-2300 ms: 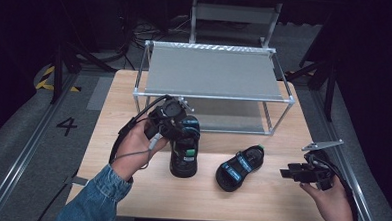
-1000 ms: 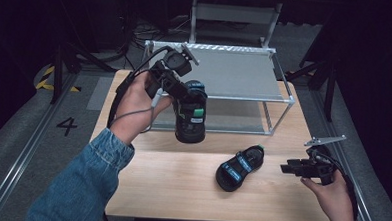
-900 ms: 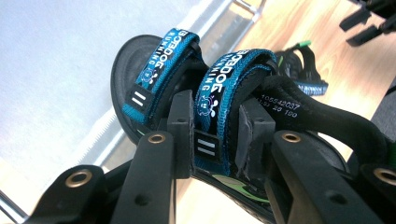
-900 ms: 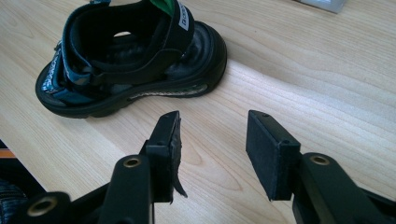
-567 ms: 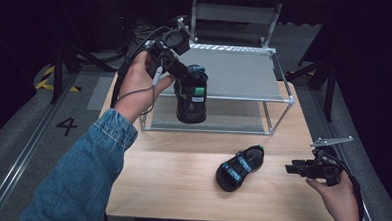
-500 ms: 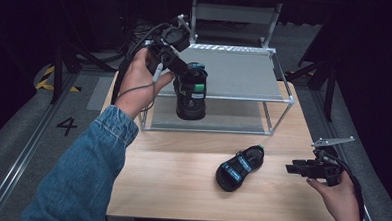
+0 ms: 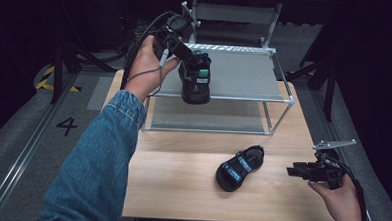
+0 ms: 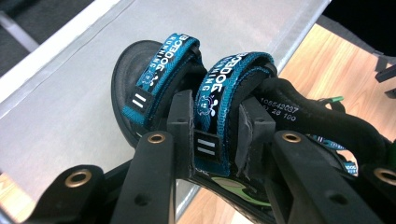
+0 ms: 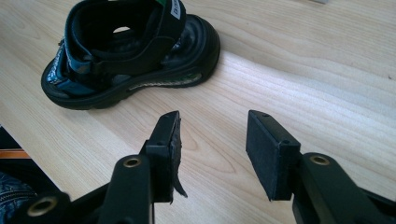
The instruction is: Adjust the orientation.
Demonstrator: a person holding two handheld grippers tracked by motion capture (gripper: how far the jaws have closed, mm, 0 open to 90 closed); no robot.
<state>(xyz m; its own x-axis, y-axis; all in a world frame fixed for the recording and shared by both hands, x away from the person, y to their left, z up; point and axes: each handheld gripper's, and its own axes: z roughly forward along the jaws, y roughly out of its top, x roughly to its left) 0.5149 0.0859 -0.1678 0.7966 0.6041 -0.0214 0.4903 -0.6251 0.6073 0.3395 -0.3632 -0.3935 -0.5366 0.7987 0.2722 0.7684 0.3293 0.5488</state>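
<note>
Your left hand (image 7: 147, 63) reaches forward over a wooden table (image 7: 180, 185) and holds the left gripper (image 7: 189, 57) at the top shelf (image 7: 245, 75) of a grey metal rack (image 7: 279, 106) that stands on the far half of the table. The jaws of that gripper are clamped on the blue printed strap of a black sandal (image 7: 196, 80), seen close up in the left gripper view (image 8: 212, 112). The held sandal is at the front left part of the top shelf, its toe hanging past the front edge; you cannot tell whether its sole touches the shelf. A denim sleeve (image 7: 99, 156) covers your left forearm.

A second black sandal with blue straps (image 7: 239, 167) lies flat on the table in front of the rack, right of centre. Your right hand (image 7: 342, 202) holds the right gripper (image 7: 296, 171) low at the table's right edge, just beside this sandal and apart from it. In the right gripper view its jaws stand apart with nothing between them, the second sandal (image 9: 126, 51) lying just beyond them
</note>
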